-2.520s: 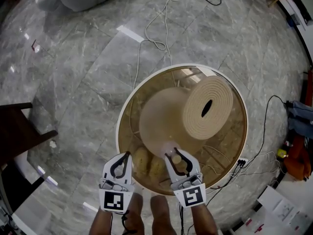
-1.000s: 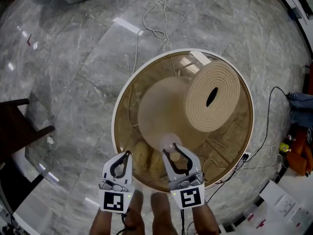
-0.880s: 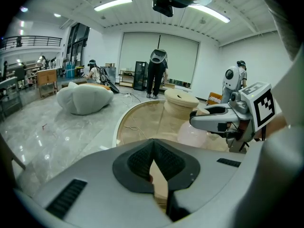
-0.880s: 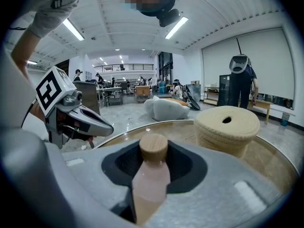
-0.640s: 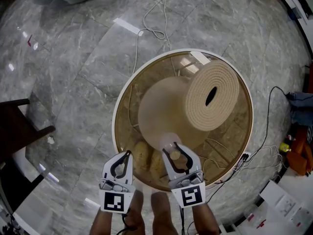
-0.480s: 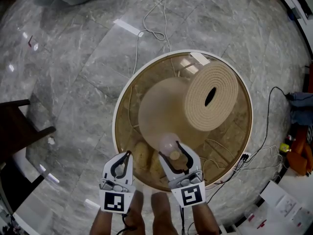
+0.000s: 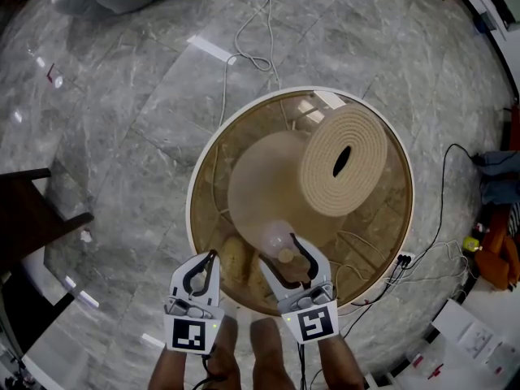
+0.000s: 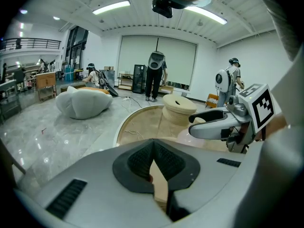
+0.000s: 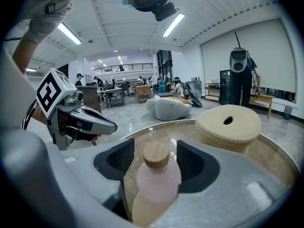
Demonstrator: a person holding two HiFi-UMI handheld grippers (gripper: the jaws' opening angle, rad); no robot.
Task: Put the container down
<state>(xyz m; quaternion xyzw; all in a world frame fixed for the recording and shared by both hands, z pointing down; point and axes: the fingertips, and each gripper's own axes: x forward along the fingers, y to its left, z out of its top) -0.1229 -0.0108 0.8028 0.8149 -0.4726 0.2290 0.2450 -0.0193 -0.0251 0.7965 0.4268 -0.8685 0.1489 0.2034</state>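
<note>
The pink bottle (image 9: pixel 154 177) with a wooden cap (image 9: pixel 156 154) stands upright near the front edge of the round glass worktop (image 7: pixel 382 218), between the opening, spread jaws of the right gripper (image 7: pixel 286 255), while the left gripper (image 8: pixel 153 149) just beside it keeps its jaws pressed together on nothing.

A polished grey veined-marble floor (image 7: pixel 122 136) is spreading across the hall and catching the glow of the long ceiling strip lights (image 8: pixel 111 6). A round glass-topped counter with a white rim (image 7: pixel 190 205) is standing in the middle. A pale grey beanbag (image 8: pixel 83 102) is slumping beyond it, a white cable (image 7: pixel 244 39) is trailing over the floor, and a white roller blind (image 8: pixel 156 56) is covering the far window.
</note>
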